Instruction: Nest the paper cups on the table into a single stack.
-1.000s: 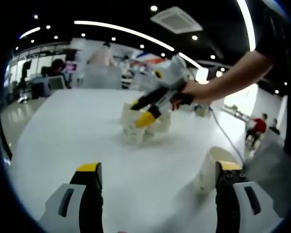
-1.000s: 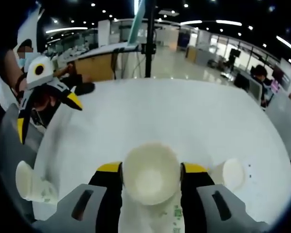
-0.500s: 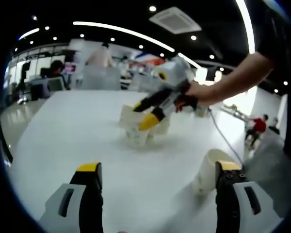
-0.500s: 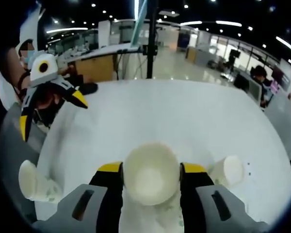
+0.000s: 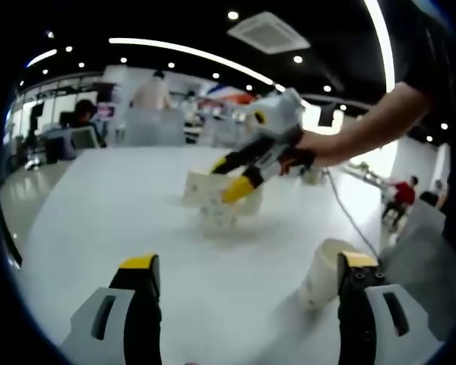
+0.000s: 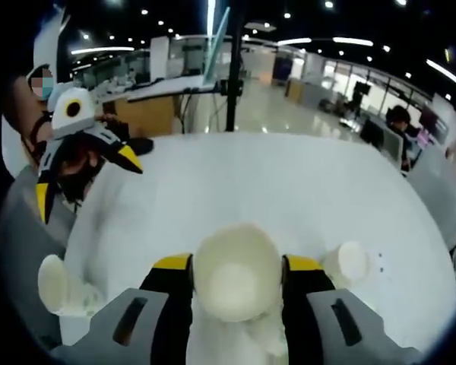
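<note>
My right gripper is shut on a white paper cup, whose open mouth faces the camera. In the left gripper view, this right gripper reaches in from the right in a person's hand and holds that cup tilted just above a second cup on the white table. A third cup stands close behind them. My left gripper is open and holds nothing, with another cup just inside its right finger. In the right gripper view, the left gripper hangs open at the left.
In the right gripper view, one cup stands to the right of my jaws and another at the table's left edge. People sit at desks beyond the table. A pole rises behind the far edge.
The right gripper has lifted its cup a little and tilted it above the cup below. The left gripper has stayed open in place.
</note>
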Demonstrator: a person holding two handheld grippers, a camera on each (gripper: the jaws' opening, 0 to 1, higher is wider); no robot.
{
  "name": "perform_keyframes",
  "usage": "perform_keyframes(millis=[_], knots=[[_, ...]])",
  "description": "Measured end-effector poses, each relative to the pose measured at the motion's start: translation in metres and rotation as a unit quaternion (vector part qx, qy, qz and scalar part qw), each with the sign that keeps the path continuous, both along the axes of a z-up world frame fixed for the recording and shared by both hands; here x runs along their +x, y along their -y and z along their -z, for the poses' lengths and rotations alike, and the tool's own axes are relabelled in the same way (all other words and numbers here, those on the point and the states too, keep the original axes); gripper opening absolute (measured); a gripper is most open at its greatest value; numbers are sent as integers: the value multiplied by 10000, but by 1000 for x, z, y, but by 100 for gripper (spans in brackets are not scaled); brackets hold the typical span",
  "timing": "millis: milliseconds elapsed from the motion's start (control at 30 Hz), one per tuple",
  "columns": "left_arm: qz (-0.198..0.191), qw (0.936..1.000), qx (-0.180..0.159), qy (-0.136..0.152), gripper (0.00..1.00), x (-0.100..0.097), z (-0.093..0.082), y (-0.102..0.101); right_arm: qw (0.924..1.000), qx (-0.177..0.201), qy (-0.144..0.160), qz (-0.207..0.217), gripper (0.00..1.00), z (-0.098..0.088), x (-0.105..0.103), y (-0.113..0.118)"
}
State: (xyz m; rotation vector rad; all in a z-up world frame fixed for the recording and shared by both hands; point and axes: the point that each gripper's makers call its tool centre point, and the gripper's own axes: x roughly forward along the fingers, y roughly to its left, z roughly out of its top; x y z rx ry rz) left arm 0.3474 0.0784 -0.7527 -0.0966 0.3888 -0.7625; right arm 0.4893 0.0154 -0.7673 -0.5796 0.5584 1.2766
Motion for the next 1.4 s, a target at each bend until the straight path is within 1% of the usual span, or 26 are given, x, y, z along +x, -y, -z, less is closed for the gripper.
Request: perform_keyframes(millis=[267,400,667,867,1033,1100,1200,1267,1400], knots=[[-45,10000,53,31,95,0,0,-7,9999,30,92,-48,43,-9,-9,6],[-81,9999,60,32,95,-1,-1,-9,9999,36,104,1,43,-12,-12,13],[-86,9999,28,76,95,-2,-5,-6,9998,55,172,14,42,-21,-21,19],[-56,10000,21,49,95,-3,-5,-3,9996,132,249,27,42,-34,-27,18],[-17,9999,-1,99,95,-4,-9,-1,9994,182,292,50,43,-42,-31,19],[-2,9999,3,109,95,-3,-10,0,9994,157,299,36,43,-43,-33,20],[23,9999,1,128,95,-3,-12,0,9994,186,297,19,42,-50,-40,22],[31,9999,10,131,95,-3,-12,0,9993,170,344,-5,42,-51,-42,24],[49,9999,13,119,95,-4,-11,-1,9993,174,340,40,42,-54,-44,30]])
